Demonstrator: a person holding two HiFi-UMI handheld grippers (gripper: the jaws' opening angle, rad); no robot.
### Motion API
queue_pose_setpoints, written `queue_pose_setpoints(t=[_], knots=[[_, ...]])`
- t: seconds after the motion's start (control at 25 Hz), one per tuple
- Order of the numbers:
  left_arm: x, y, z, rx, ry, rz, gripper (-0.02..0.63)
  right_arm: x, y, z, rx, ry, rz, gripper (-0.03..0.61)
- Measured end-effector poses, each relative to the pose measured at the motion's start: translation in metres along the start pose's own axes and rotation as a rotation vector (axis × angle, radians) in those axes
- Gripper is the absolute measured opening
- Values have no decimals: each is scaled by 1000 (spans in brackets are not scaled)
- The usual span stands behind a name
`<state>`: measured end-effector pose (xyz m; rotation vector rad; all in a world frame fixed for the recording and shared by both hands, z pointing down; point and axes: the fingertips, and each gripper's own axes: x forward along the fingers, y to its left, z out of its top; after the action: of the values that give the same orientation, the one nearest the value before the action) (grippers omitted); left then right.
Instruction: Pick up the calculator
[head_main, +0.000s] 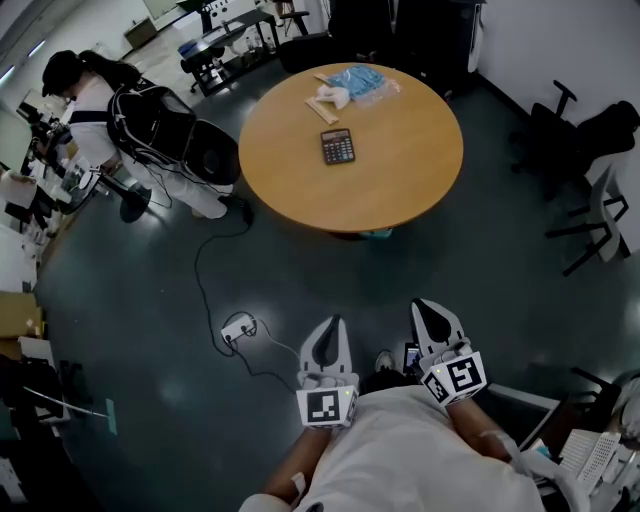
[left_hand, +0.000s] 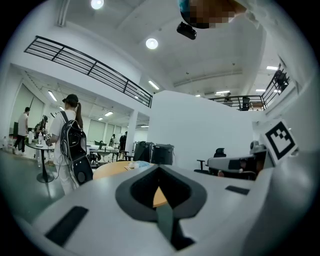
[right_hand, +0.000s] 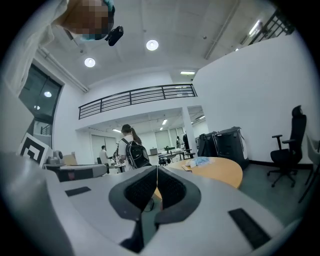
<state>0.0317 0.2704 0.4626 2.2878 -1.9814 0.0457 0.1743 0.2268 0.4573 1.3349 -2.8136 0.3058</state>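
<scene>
The calculator (head_main: 338, 146), dark with grey keys, lies flat near the middle of a round wooden table (head_main: 400, 180) far ahead in the head view. Both grippers hang low in front of the person's body, well short of the table and over the dark floor. My left gripper (head_main: 332, 322) is shut with nothing between its tips, and so is my right gripper (head_main: 420, 305). In the left gripper view the left gripper (left_hand: 159, 169) points level toward the table (left_hand: 112, 170). The right gripper (right_hand: 157, 167) also faces the table (right_hand: 220, 170). The calculator does not show in either gripper view.
A blue plastic bag (head_main: 358, 82) and wooden pieces (head_main: 322, 105) lie at the table's far side. A person with a black backpack (head_main: 150, 130) stands left of the table. A power strip and cable (head_main: 238, 328) lie on the floor ahead. Office chairs (head_main: 590, 200) stand at the right.
</scene>
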Motion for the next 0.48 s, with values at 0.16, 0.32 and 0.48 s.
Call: queue_pose_setpoints(t=[0.16, 0.32, 0.48], knots=[[10, -2, -9, -36, 21, 23, 6, 1, -30, -3, -4, 8, -16, 15], [20, -2, -15, -24, 38, 51, 6, 16, -50, -11, 1, 35, -2, 15], [49, 10, -14, -49, 56, 40, 6, 44, -62, -17, 35, 59, 7, 15]])
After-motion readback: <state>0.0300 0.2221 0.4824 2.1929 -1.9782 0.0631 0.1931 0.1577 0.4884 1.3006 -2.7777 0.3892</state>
